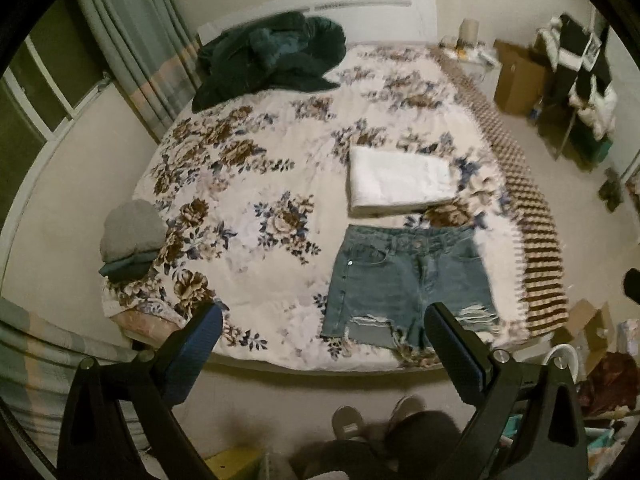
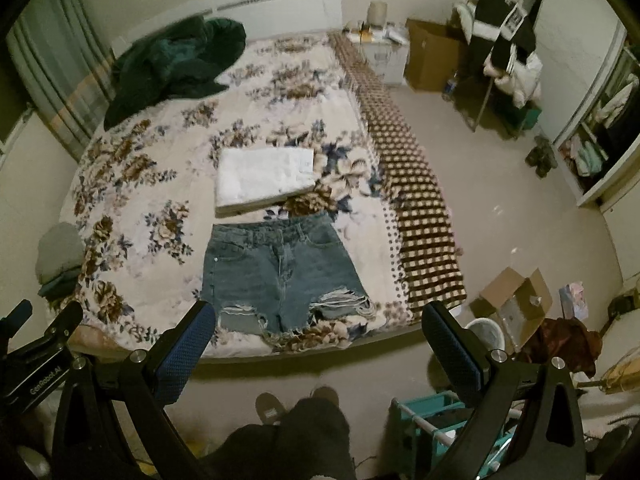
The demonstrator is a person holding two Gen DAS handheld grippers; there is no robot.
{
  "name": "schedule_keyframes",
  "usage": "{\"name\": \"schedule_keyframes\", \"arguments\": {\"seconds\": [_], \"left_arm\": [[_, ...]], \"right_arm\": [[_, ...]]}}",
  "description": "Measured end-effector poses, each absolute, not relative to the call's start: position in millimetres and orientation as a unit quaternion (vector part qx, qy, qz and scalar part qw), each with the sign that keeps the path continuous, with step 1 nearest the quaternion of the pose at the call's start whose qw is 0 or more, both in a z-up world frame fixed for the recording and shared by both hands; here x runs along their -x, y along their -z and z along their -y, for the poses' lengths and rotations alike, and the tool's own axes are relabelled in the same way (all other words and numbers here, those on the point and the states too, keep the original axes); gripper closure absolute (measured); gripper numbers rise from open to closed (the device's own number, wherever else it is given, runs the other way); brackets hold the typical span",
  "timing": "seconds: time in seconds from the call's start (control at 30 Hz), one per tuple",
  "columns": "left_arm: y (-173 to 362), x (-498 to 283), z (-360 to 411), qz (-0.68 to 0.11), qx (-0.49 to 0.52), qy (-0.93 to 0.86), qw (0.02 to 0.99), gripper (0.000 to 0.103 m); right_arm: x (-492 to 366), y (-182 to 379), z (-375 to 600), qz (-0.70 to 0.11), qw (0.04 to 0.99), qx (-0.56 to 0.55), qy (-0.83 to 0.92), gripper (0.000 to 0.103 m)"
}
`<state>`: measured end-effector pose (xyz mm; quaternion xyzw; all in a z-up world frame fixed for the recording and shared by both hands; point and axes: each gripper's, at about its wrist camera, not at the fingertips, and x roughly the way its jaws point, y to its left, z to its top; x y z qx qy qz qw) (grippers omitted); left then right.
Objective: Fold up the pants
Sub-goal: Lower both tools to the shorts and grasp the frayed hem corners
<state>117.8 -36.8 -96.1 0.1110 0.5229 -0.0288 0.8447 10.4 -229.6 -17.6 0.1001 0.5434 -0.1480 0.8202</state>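
Observation:
A pair of ripped blue denim shorts [image 1: 408,284] lies flat and unfolded near the front edge of a floral bed [image 1: 256,184], waistband away from me; it also shows in the right wrist view [image 2: 276,272]. A folded white garment [image 1: 398,182] lies just beyond them, seen too in the right wrist view [image 2: 264,180]. My left gripper [image 1: 324,320] is open and empty, held in the air above the bed's front edge. My right gripper [image 2: 316,316] is open and empty, at a similar height to the right. The left gripper's body [image 2: 36,352] shows at the lower left of the right wrist view.
A dark green blanket [image 1: 272,60] is heaped at the bed's head. Folded grey and green clothes [image 1: 130,236] sit at the bed's left edge. A checked blanket [image 2: 416,208] hangs over the right side. Cardboard boxes [image 2: 516,304], a teal rack [image 2: 432,424] and clutter fill the floor at right.

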Motion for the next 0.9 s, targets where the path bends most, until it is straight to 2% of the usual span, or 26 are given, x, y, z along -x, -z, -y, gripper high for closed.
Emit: {"name": "schedule_keyframes", "arguments": {"seconds": [0.47, 0.7, 0.9], "left_arm": [[264.7, -208.7, 142.0, -0.612, -0.097, -0.044, 0.784, 0.0], [397.0, -197.0, 233.0, -0.674, -0.084, -0.004, 0.734, 0.0], [482.8, -158.5, 309.8, -0.712, -0.079, 0.02, 0.698, 0.0]], "right_arm": [[-172.3, 228.1, 387.3, -0.633, 0.758, -0.14, 0.076, 0.0], [-209.2, 357.3, 486.4, -0.675, 0.721, -0.143, 0.07, 0.0], [-208.2, 435.9, 530.8, -0.712, 0.691, -0.103, 0.07, 0.0]]}}
